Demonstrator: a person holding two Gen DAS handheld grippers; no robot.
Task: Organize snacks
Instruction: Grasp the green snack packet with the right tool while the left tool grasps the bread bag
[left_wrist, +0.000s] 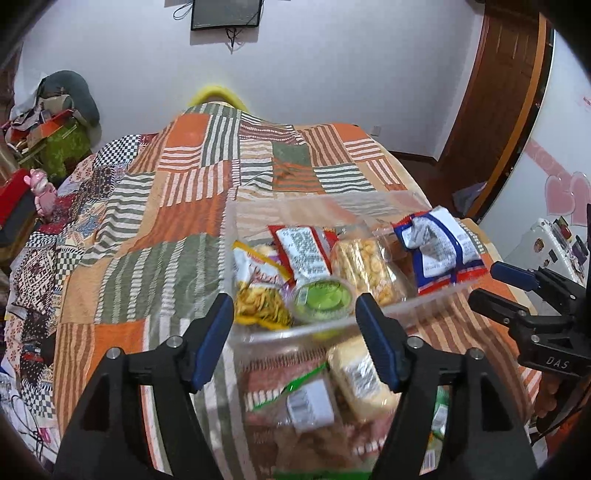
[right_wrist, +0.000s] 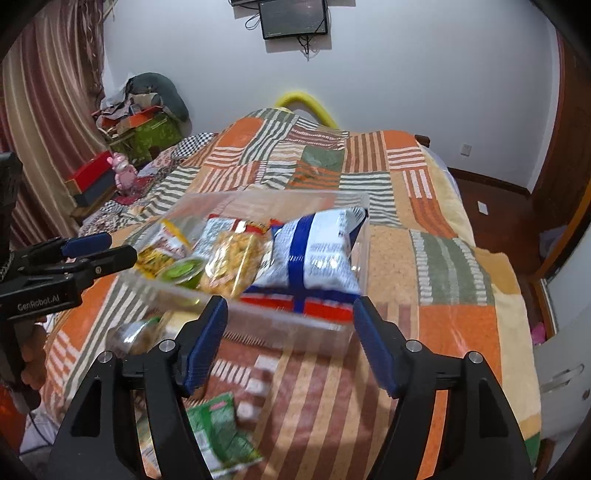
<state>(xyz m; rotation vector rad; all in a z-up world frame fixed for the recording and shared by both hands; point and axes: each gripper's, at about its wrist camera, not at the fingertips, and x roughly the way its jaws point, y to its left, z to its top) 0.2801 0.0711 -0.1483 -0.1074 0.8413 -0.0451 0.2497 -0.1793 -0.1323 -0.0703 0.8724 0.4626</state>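
- The bed (left_wrist: 155, 229), under a patchwork quilt, carries everything; it is soft ground, so I would press packets down only lightly and expect the bin to tip if its rim is leaned on.
- The clear bin (left_wrist: 236, 221) sits on the quilt ahead of both tools and already holds several snacks: a blue-and-white bag (right_wrist: 314, 251) at its right end, a red-and-white packet (left_wrist: 304, 251), a bag of yellow puffs (left_wrist: 364, 266), a yellow crisp bag (left_wrist: 255, 288) and a green cup (left_wrist: 323, 297).
- Loose snacks lie on the quilt just short of the bin's near wall: a pale wrapped cake (left_wrist: 360, 373), a green-edged packet (left_wrist: 295, 391), and a green packet (right_wrist: 218, 432) near the right tool.
- The left gripper (left_wrist: 295, 314) hangs with its jaws apart and nothing between them, above the near wall and the loose packets.
- The right gripper (right_wrist: 290, 321) is likewise spread wide and empty, facing the bin's near wall below the blue-and-white bag.
- To do the step well, I judge: take one loose packet at a time, pinch it by a sealed edge, lift clear of the wall, and set it in the free far side.
- Blur hides the packet labels.
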